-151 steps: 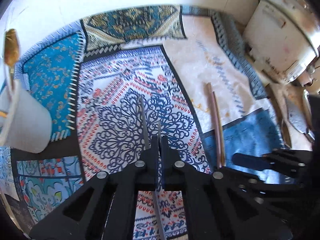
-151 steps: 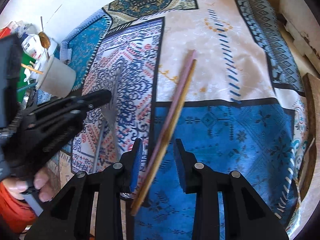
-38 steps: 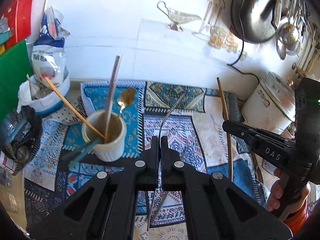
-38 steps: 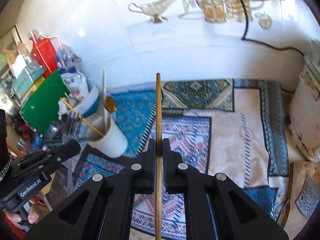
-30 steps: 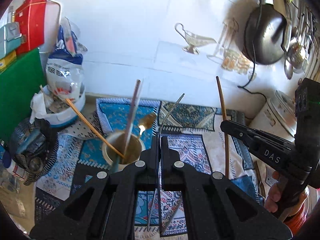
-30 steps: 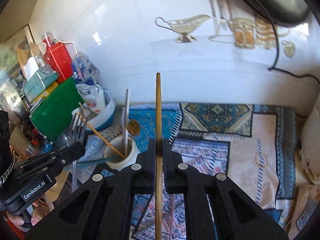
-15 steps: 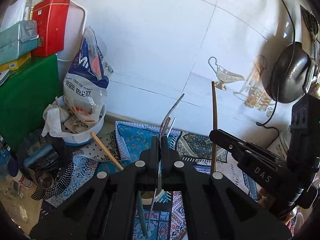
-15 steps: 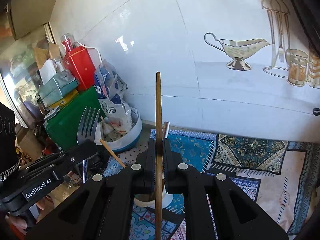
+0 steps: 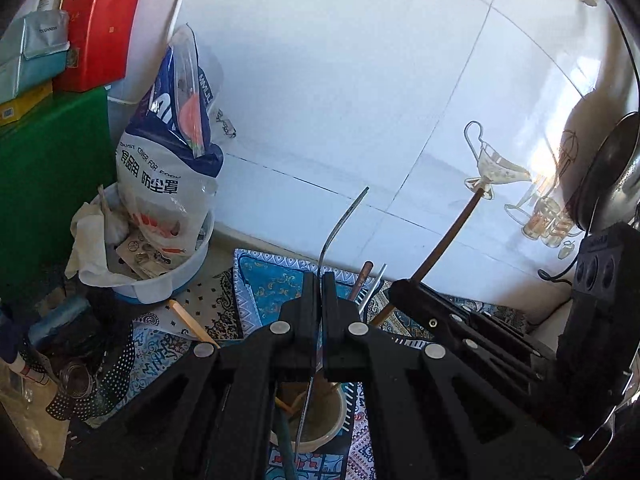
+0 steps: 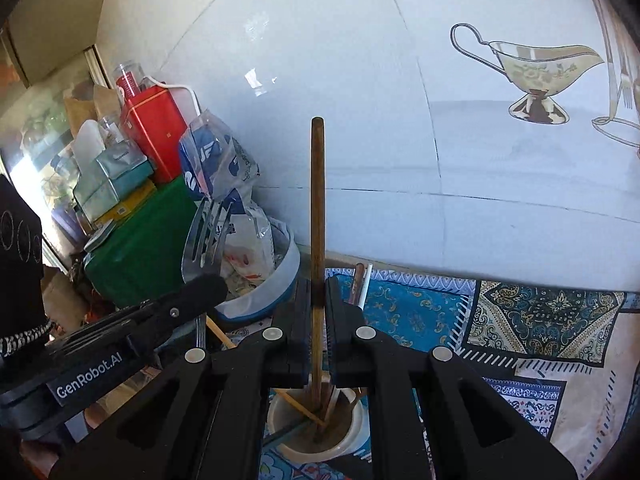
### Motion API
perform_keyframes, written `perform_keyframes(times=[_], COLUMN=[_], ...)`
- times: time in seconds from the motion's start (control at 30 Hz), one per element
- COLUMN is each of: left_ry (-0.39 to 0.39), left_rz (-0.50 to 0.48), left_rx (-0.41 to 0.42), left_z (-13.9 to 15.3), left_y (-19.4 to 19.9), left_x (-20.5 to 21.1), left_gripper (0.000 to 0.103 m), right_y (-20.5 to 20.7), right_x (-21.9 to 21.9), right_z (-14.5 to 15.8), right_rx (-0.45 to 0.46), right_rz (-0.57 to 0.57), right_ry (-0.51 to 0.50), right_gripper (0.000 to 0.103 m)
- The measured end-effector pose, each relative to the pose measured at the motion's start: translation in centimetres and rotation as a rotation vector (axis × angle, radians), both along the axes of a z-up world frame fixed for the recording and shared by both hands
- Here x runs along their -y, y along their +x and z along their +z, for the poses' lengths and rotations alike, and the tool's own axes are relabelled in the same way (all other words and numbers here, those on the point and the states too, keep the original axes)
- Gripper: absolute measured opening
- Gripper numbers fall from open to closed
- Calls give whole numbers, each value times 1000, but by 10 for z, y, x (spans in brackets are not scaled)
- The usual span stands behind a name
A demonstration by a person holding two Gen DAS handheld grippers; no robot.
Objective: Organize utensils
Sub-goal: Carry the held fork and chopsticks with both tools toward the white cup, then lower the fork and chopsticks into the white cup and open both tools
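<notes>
A white utensil cup [image 9: 320, 420] [image 10: 320, 424] stands on the patterned cloth and holds several sticks and utensils. My left gripper [image 9: 320, 280] is shut on a metal fork [image 9: 340, 224], upright over the cup, its lower end inside the rim; the tines [image 10: 204, 236] show in the right wrist view. My right gripper [image 10: 316, 284] is shut on brown wooden chopsticks [image 10: 317, 208], upright, with their lower end down in the cup. They also show in the left wrist view [image 9: 448, 236], beside the fork.
A white tiled wall [image 9: 360, 100] rises close behind the cup. A white bowl [image 9: 176, 276] with a plastic bag stands to the left, next to a green box [image 9: 48, 168] and a red tin [image 9: 100, 28]. A dark pan [image 9: 608, 172] hangs at right.
Both grippers have come in over the cup and lowered. The fork's end and the chopsticks' end now reach into the cup. The right gripper has drawn close to the left.
</notes>
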State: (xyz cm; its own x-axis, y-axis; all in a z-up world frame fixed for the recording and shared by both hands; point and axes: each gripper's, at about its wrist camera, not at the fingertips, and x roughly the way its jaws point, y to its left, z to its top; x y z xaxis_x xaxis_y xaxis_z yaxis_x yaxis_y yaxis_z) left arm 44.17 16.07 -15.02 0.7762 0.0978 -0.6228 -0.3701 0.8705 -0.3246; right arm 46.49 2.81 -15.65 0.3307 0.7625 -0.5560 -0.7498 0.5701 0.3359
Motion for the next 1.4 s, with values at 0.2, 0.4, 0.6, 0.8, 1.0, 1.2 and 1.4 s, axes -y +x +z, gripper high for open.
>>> perform_keyframes(times=[0.2, 0.4, 0.6, 0.8, 1.0, 1.2, 1.4], left_ry=[-134, -73, -10, 15, -3, 48, 63], left_rz=[-20, -44, -68, -74, -112, -117, -115], left_rx=[-17, -16, -75, -152, -214, -238, -178], left_z=[-13, 0, 1, -12, -26, -24, -1], left_y=[11, 8, 8, 6, 1, -15, -43], left_x=[-15, -8, -1, 4, 10, 24, 31], left_gripper=[0, 0, 0, 0, 2, 7, 16], right_y=[-1, -7, -11, -14, -24, -35, -50], right_x=[3, 8, 8, 4, 1, 12, 33], right_z=[-8, -11, -6, -7, -10, -2, 14], right_rx=[0, 22, 51, 68, 71, 75, 95], right_rz=[21, 30, 32, 38, 68, 63, 33], right_ry=[-49, -78, -94, -141, -202, -225, -235], right_gripper=[6, 6, 6, 6, 6, 23, 24])
